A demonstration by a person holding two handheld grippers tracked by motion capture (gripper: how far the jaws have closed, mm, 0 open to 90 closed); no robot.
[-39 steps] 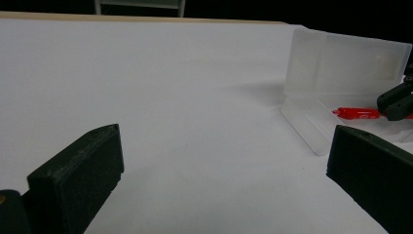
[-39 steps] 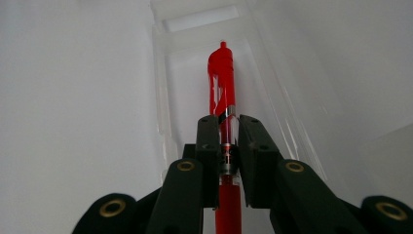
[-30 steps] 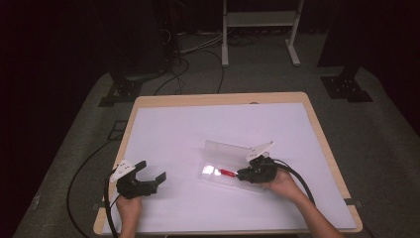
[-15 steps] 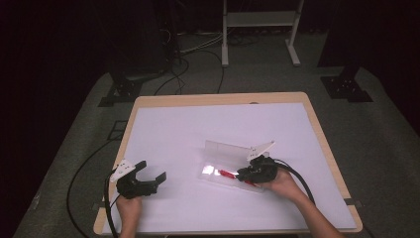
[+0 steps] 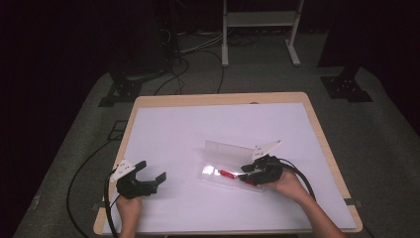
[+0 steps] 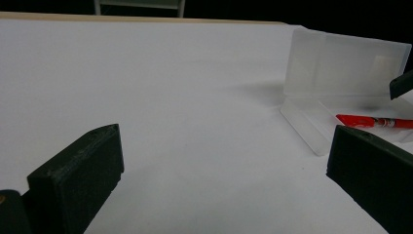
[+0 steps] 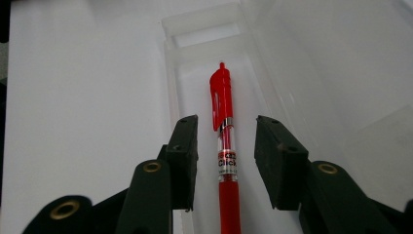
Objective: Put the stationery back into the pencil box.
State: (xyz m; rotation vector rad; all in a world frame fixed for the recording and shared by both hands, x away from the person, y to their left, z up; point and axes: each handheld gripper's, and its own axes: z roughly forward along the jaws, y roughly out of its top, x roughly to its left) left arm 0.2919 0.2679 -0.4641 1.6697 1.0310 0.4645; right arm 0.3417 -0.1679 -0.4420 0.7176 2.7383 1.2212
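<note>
A red click pen (image 7: pixel 222 97) lies lengthwise in the tray of an open clear plastic case (image 7: pixel 204 36), whose lid (image 5: pixel 225 149) stands upright behind it. My right gripper (image 7: pixel 226 141) is open, one jaw on each side of the pen's barrel with a gap on both sides. In the high view the right gripper (image 5: pixel 246 176) sits at the case's right end over the pen (image 5: pixel 229 174). My left gripper (image 5: pixel 151 172) rests near the table's front left, wide open and holding nothing. From the left gripper view (image 6: pixel 226 141) the case (image 6: pixel 341 63) and pen (image 6: pixel 370 121) lie ahead to the right.
The white table top (image 5: pixel 198 129) has a wooden rim (image 5: pixel 218 99). Cables trail from both grippers off the front edge. Beyond the table are a dark floor, cables and a white stand (image 5: pixel 257 29).
</note>
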